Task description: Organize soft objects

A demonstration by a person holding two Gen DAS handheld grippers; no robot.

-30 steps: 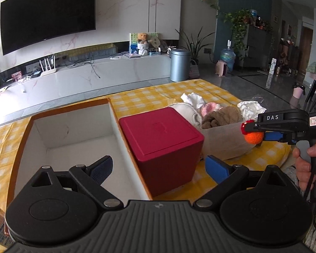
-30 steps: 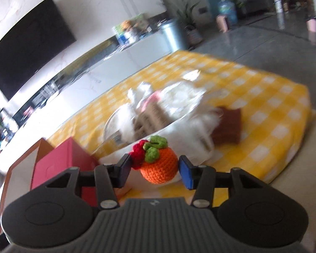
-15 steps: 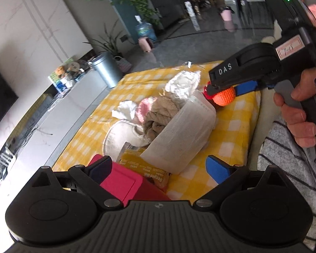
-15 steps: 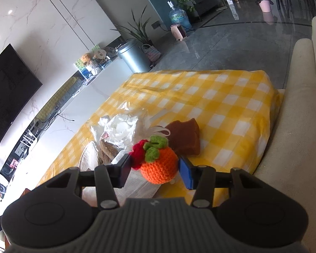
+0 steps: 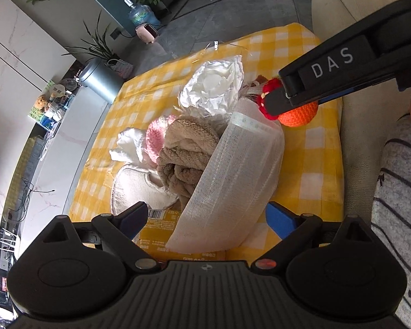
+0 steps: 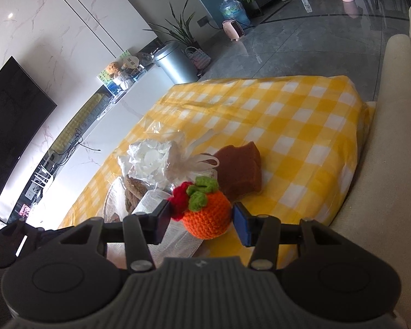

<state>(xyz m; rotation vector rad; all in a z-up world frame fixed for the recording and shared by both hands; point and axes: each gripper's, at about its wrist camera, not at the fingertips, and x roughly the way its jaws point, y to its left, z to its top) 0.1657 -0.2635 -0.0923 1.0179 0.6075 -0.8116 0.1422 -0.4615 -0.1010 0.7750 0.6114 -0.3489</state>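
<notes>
Orange crocheted ball with green leaves and a red tuft (image 6: 207, 213), pinched between the blue pads of the right gripper (image 6: 201, 220), held above the near edge of the yellow-and-white checked tablecloth (image 6: 301, 126). Just left: white mesh-wrapped roll (image 5: 233, 186), beige folded towels (image 5: 183, 153), crinkled clear bag of white material (image 5: 213, 85). Behind: brown knitted cloth (image 6: 241, 170). Left gripper (image 5: 205, 219) angled downward over the roll, fingers spread, empty.

You face white marble walls (image 6: 68, 27), a black TV (image 6: 11, 126) far left, a grey bin (image 6: 175, 61), leafy plants (image 6: 178, 31), glossy dark floor (image 6: 301, 35) and a cream sofa (image 6: 391, 137) right.
</notes>
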